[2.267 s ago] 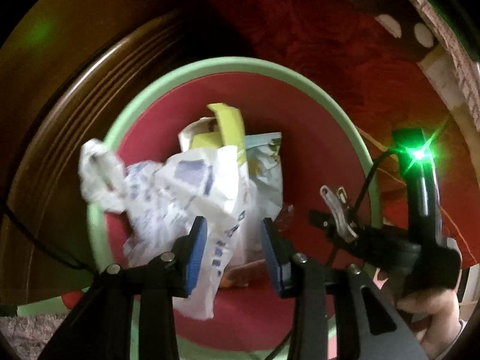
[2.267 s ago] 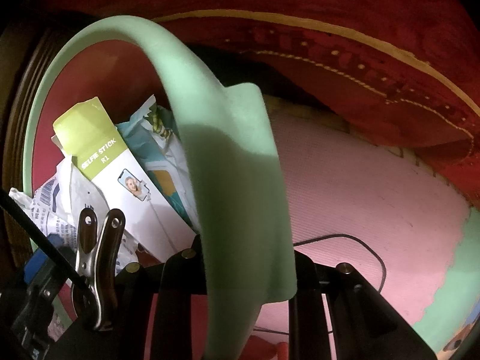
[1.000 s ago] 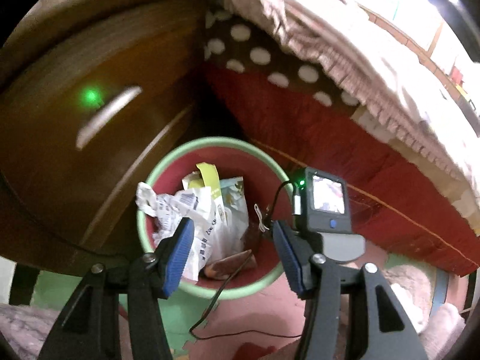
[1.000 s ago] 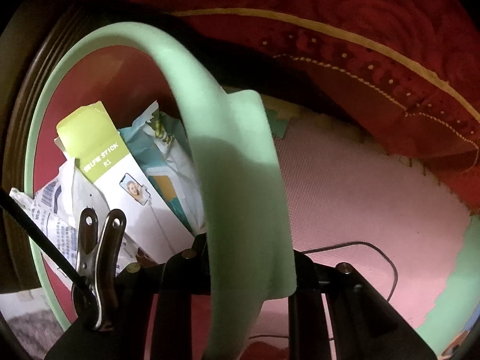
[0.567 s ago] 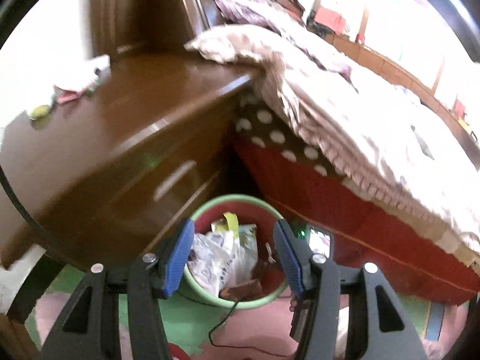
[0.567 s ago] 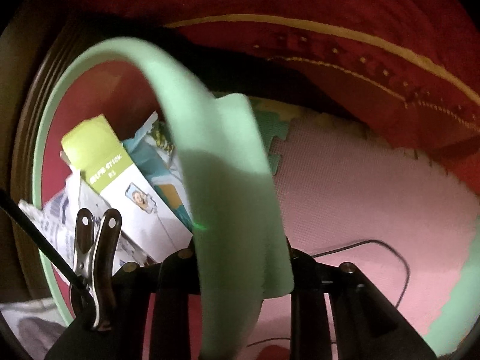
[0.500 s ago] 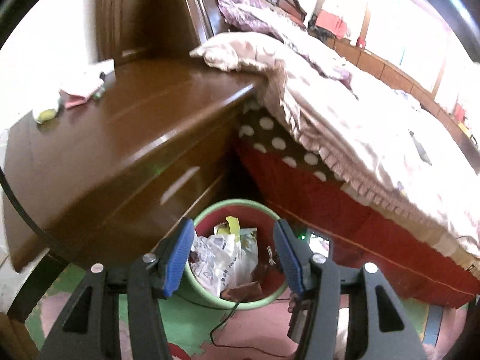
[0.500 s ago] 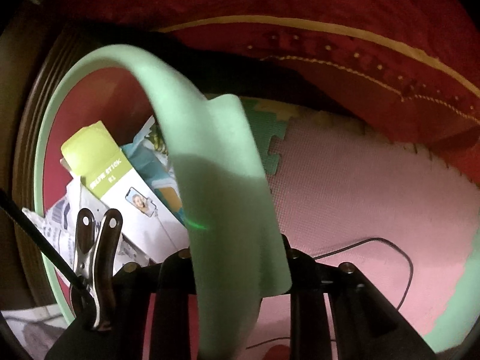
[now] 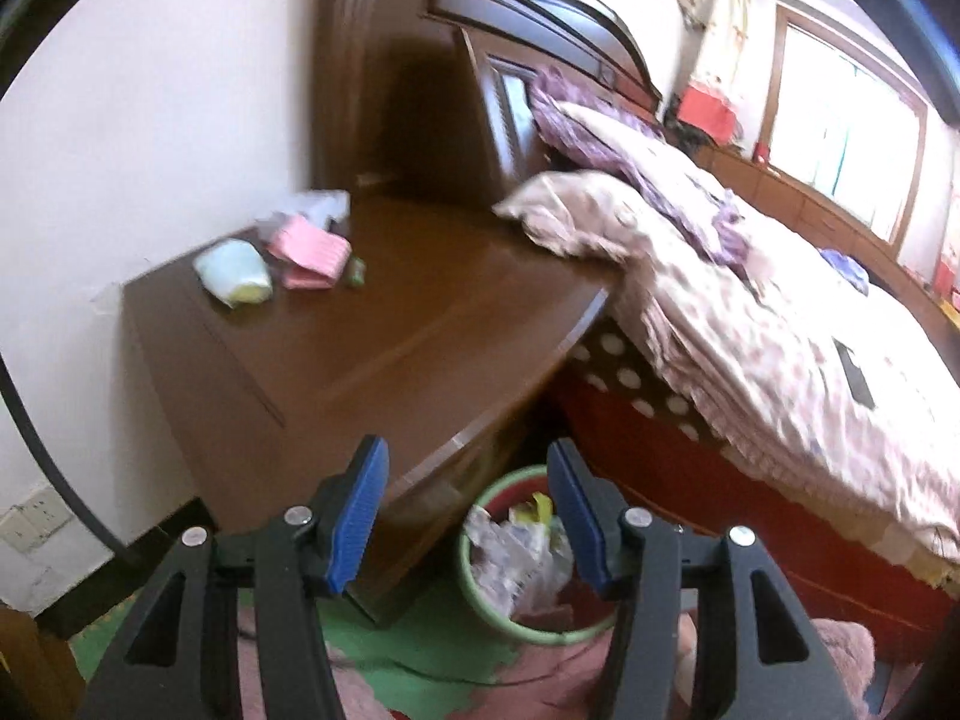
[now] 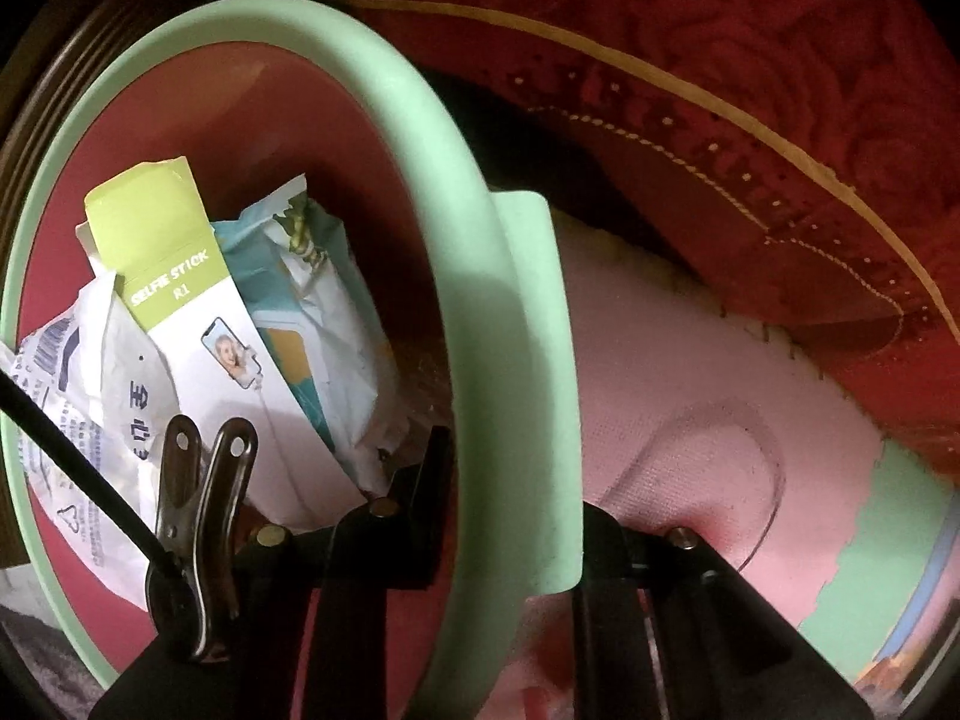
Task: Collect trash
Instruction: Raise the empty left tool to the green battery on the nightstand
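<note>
The trash bin [image 9: 543, 636], green-rimmed and red inside, stands on the floor between nightstand and bed, holding paper trash [image 9: 516, 552]. My left gripper [image 9: 468, 510] hangs open and empty well above it, near the nightstand's corner. On the nightstand lie a pale blue packet [image 9: 234, 279], a pink packet [image 9: 309, 252], a crumpled white piece [image 9: 318, 204] and a small green thing [image 9: 357, 270]. My right gripper [image 10: 510, 510] points down with the bin rim [image 10: 420, 120] between its closing jaws. Inside are a selfie-stick box [image 10: 180, 276], a teal wrapper [image 10: 324, 300] and crumpled paper [image 10: 78, 384].
A brown nightstand [image 9: 390, 348] stands against the white wall, beside a bed [image 9: 750, 312] with a floral cover and a red skirt [image 10: 720, 120]. Pink and green foam mats [image 10: 690, 420] cover the floor. A metal clip [image 10: 204, 516] and a black cable sit on the right gripper.
My left gripper rose and drew back from the bin, so the nightstand top and bed came into view. The right gripper stayed on the rim, its inner finger now showing inside the bin.
</note>
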The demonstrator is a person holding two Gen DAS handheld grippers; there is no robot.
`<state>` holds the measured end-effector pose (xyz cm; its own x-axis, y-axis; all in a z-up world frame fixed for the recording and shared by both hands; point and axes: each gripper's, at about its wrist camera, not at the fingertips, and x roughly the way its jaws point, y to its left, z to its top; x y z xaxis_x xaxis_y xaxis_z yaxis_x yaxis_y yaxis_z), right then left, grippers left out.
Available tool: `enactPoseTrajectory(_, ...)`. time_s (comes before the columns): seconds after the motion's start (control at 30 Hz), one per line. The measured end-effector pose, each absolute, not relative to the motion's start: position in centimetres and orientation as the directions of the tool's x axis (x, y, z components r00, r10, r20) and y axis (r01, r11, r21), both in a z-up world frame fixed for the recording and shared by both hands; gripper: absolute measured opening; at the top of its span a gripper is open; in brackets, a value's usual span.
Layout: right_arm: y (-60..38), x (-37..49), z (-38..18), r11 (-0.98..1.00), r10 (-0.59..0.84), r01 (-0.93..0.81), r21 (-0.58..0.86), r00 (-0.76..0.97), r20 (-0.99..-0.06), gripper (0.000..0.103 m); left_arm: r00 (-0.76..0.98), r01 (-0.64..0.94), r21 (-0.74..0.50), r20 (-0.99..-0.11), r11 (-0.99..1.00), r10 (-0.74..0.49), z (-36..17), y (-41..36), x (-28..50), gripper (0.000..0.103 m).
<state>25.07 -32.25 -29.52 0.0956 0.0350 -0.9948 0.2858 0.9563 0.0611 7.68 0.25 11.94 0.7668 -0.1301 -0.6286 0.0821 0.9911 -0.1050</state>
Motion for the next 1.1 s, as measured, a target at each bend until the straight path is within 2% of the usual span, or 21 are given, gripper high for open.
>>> enactPoseTrajectory(0.1, -32.4, 24.9, -29.5, 0.955, 0.045, 0.287, 0.074, 0.107, -0.993, 0.018, 0.781, 0.07, -0.09, -0.615, 0.993, -0.111, 13.1, 1.2, 8.7, 0.058)
enactPoseTrajectory(0.43, -32.9, 24.5, -29.9, 0.952, 0.064, 0.291, 0.095, 0.116, -0.991, 0.019, 0.77, -0.055, -0.16, -0.635, 0.986, -0.06, 14.2, 5.5, 14.4, 0.058)
enactPoseTrajectory(0.63, -32.7, 24.6, -30.7, 0.961, 0.087, 0.256, 0.108, 0.094, -0.992, 0.022, 0.773, -0.074, -0.134, -0.634, 0.988, -0.029, 13.8, 5.0, 18.5, 0.058)
enactPoseTrajectory(0.87, -33.1, 23.8, -31.1, 0.947, 0.129, 0.281, 0.153, 0.101, -0.986, 0.021, 0.775, -0.007, -0.043, -0.632, 0.999, -0.022, 12.5, 1.5, 21.8, 0.058)
enactPoseTrajectory(1.03, -33.6, 23.8, -30.8, 0.925, 0.174, 0.313, 0.216, 0.156, -0.972, 0.022, 0.779, 0.0, -0.045, -0.626, 0.999, -0.028, 12.0, 2.1, 24.5, 0.051)
enactPoseTrajectory(1.1, -34.3, 23.8, -30.5, 0.922, 0.176, 0.318, 0.219, 0.159, -0.971, 0.022, 0.772, -0.023, -0.034, -0.636, 0.999, -0.004, 11.8, 2.8, 25.9, 0.045)
